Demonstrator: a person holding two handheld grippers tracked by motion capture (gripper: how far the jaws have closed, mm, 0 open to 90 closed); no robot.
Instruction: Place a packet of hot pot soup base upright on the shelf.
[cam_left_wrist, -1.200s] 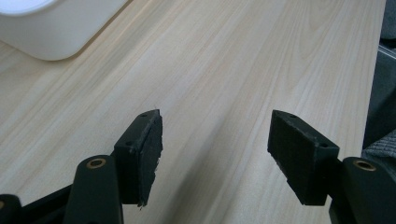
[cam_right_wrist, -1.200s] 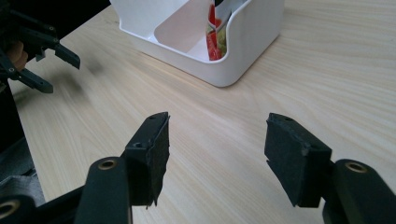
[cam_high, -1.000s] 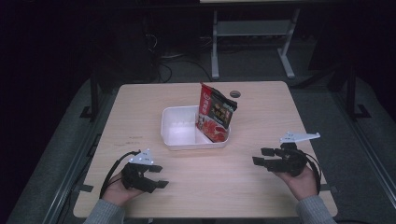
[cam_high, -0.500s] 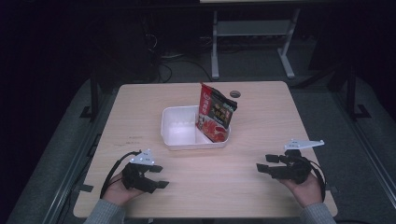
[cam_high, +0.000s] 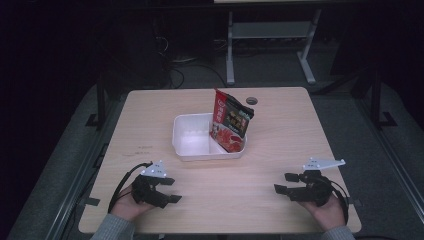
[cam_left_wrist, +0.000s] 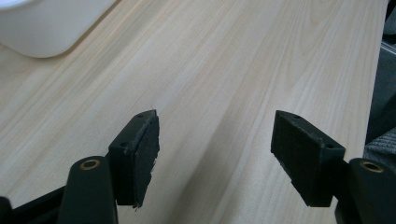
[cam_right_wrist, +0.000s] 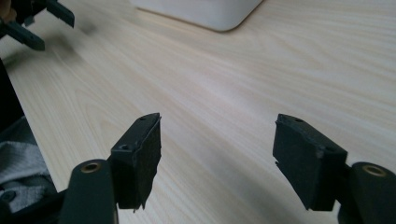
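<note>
Since the earlier frames the right gripper (cam_high: 295, 188) has drawn back toward 5 o'clock; the left gripper (cam_high: 165, 191) rests unchanged at 7 o'clock, both with jaws spread and empty. The red packet (cam_high: 230, 121) stands tilted in the white tray (cam_high: 192, 150) at table centre. Risk: a careless reach could knock the packet over, given its narrow footing against the tray wall.

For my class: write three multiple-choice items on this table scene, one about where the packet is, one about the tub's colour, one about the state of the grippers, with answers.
1. Where is the red snack packet?
A. flat on the table
B. standing in the tub's right end
C. held in a gripper

2. What colour is the tub?
A. white
B. blue
C. black

3. How are the left gripper and right gripper?
A. both shut
B. one shut on the packet
C. both open, holding nothing

Answers: B, its lower edge sits inside the rim; A, plain white walls; C, bare wood shows between each pair of jaws.
</note>
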